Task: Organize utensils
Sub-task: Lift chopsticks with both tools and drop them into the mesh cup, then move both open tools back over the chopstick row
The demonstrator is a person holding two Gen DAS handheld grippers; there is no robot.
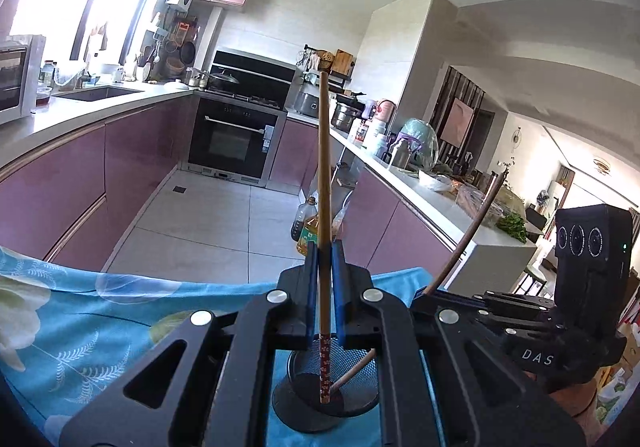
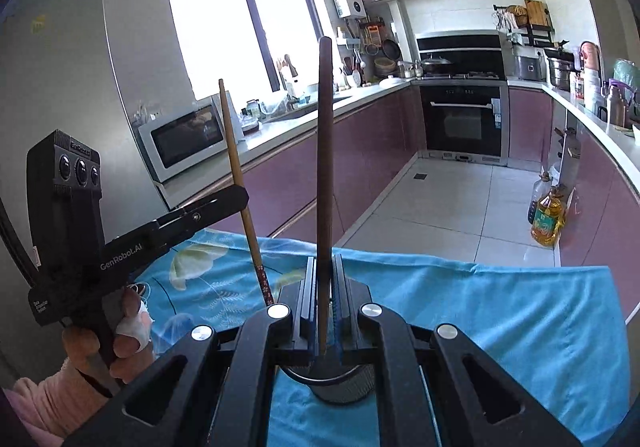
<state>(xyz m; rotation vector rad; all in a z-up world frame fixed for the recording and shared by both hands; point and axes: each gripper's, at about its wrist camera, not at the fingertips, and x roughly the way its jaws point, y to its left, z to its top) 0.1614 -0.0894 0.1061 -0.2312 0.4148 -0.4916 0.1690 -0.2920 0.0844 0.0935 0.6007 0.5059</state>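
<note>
Mesh holder (image 1: 334, 379) (second chopstick (image 1: 354, 369) inside), left view only

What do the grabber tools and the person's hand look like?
Both are black. The left gripper and right gripper have blue-lined fingers, silver round bolts, and triangle cutouts in their arms. Each carries a boxy black camera block with three round lenses; white lettering reads "GenRobot.AI". The left hand shows a fuzzy pink sleeve and a white wrap on one finger.
</note>
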